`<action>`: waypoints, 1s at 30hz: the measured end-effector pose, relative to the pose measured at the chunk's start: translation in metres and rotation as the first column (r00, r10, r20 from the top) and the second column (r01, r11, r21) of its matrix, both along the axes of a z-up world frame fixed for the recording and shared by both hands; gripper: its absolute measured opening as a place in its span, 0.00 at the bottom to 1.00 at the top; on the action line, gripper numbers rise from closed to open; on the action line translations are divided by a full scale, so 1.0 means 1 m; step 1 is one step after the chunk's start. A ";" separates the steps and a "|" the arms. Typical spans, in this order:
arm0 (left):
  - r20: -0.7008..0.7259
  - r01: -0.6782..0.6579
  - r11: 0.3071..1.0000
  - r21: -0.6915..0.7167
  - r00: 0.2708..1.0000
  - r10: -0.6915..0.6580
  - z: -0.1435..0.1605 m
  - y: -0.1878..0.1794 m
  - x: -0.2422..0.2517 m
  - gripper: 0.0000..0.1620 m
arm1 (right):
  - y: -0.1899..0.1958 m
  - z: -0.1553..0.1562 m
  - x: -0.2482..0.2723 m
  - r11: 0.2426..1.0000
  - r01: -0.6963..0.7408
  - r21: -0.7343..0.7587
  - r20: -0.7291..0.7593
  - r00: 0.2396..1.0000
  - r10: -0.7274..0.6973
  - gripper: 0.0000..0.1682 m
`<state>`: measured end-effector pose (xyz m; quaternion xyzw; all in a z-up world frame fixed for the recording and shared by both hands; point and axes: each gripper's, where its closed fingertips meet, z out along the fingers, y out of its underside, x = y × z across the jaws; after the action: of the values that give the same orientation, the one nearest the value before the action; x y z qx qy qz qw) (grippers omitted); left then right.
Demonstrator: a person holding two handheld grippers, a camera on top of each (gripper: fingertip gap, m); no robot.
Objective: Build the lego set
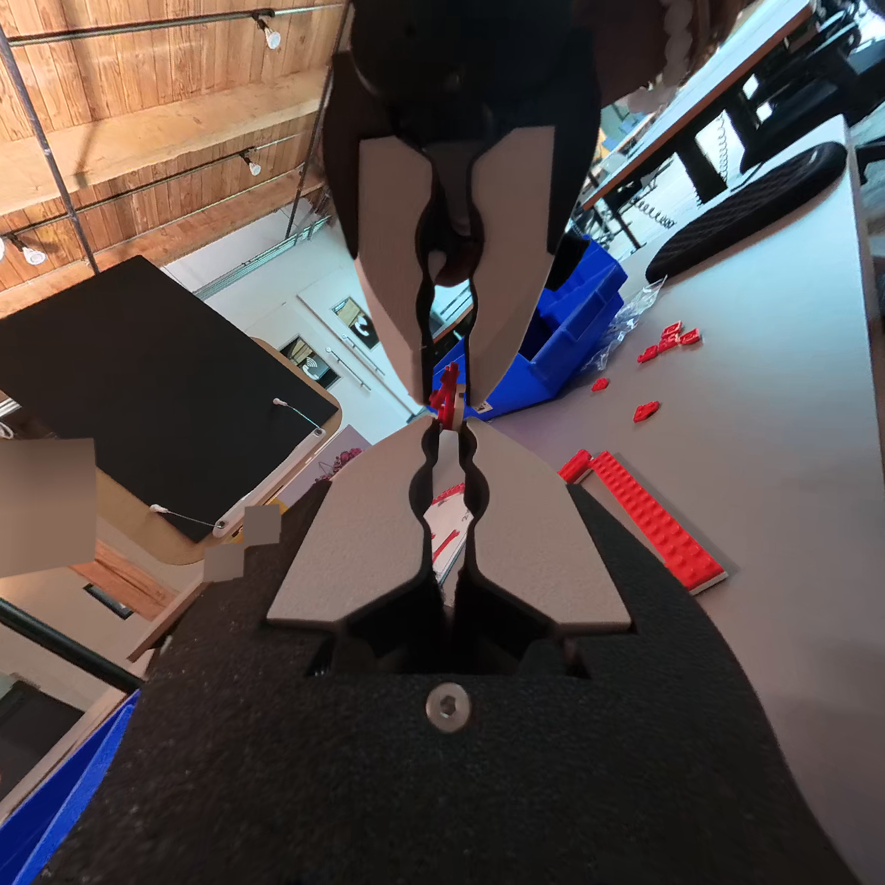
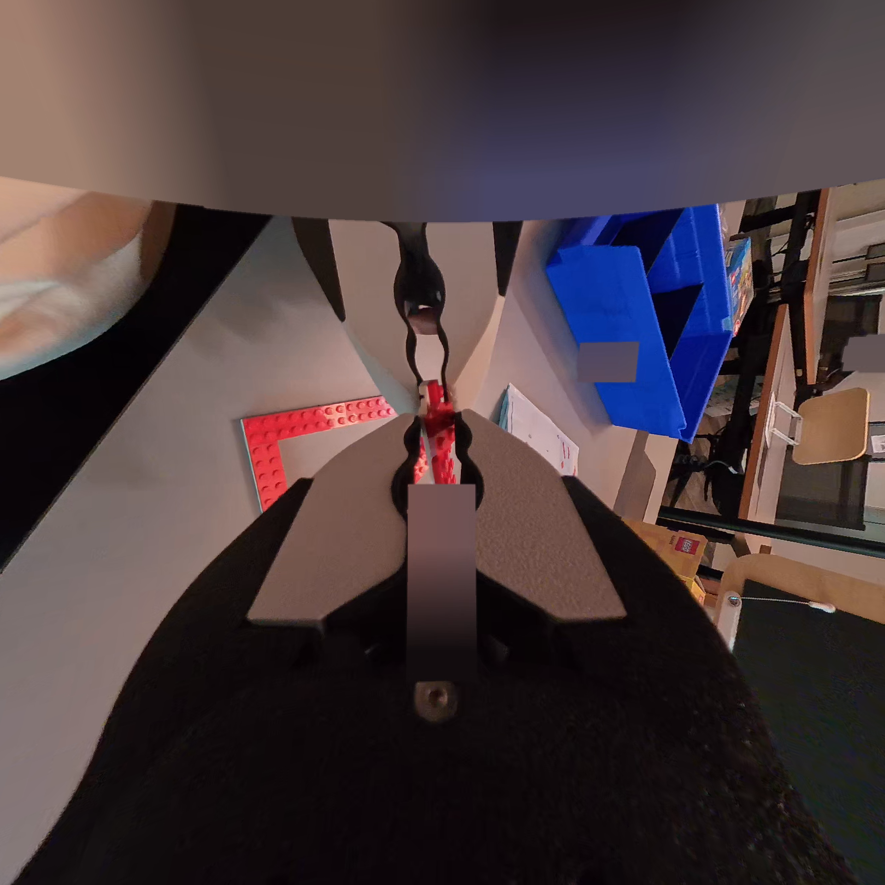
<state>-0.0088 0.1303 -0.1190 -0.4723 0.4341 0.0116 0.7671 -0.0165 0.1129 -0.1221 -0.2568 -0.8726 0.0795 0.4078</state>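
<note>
A small red lego assembly with a pale part is held in the air between both grippers, which meet tip to tip. My left gripper is shut on its near end. My right gripper comes in from the top of the left wrist view and is shut on the other end. In the right wrist view, my right gripper pinches the same red assembly, and the left gripper grips it from above. A red L-shaped studded plate lies on the grey table; it also shows in the right wrist view.
Several small red pieces and a clear plastic bag lie on the table beside a blue bin, which also shows in the right wrist view. An instruction sheet lies under the grippers. A yellow box sits at the right.
</note>
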 end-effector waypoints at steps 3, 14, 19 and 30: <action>0.021 0.019 1.000 -0.016 1.000 -0.019 0.001 -0.001 0.000 0.04 | -0.001 0.001 0.001 1.000 0.001 0.011 -0.006 1.000 -0.001 0.07; 0.126 0.090 0.985 -0.150 0.989 -0.071 0.000 0.002 0.001 0.04 | 0.002 0.002 0.000 0.995 0.010 0.095 -0.009 1.000 -0.009 0.06; 0.129 0.087 0.986 -0.142 0.989 -0.069 0.001 0.001 0.001 0.04 | 0.002 0.001 0.001 0.997 0.034 0.063 0.015 0.999 -0.035 0.05; 0.132 0.179 0.963 -0.200 0.979 -0.154 -0.002 -0.006 0.010 0.04 | -0.005 -0.002 0.008 0.992 0.101 -0.079 0.038 0.994 -0.098 0.05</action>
<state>0.0008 0.1240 -0.1208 -0.5126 0.4259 -0.1266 0.7347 -0.0082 0.1078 -0.1244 -0.3176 -0.8616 0.0900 0.3856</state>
